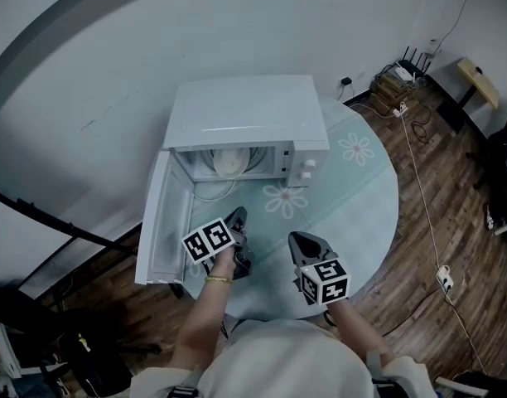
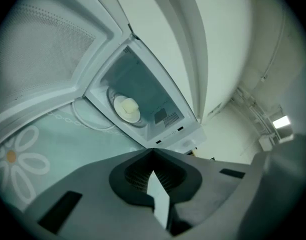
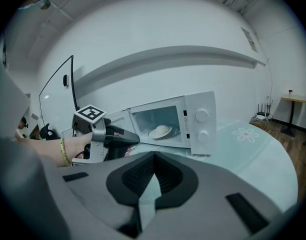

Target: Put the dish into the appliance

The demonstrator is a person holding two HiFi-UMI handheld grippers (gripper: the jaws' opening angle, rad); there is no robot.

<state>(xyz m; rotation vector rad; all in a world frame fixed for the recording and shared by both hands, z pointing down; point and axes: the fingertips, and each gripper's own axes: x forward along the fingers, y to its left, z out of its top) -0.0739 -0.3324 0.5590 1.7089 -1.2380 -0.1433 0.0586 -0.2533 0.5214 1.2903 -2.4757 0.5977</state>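
Observation:
A white microwave point(image 1: 245, 123) stands at the back of the round table with its door point(image 1: 164, 226) swung open to the left. A pale dish point(image 1: 234, 162) with something rounded on it sits inside the cavity, also visible as the dish point(image 2: 127, 108) and the dish point(image 3: 160, 131). My left gripper point(image 1: 239, 215) hovers over the table just in front of the open cavity, shut and holding nothing. My right gripper point(image 1: 296, 240) is a little nearer to me and to the right, also shut and empty. The left gripper point(image 3: 128, 136) shows in the right gripper view.
The table point(image 1: 361, 214) carries a pale teal cloth with flower prints. Its edge curves round close on the right and front. Beyond it lie a wooden floor, cables point(image 1: 423, 197) and a box of gear point(image 1: 394, 89) by the wall.

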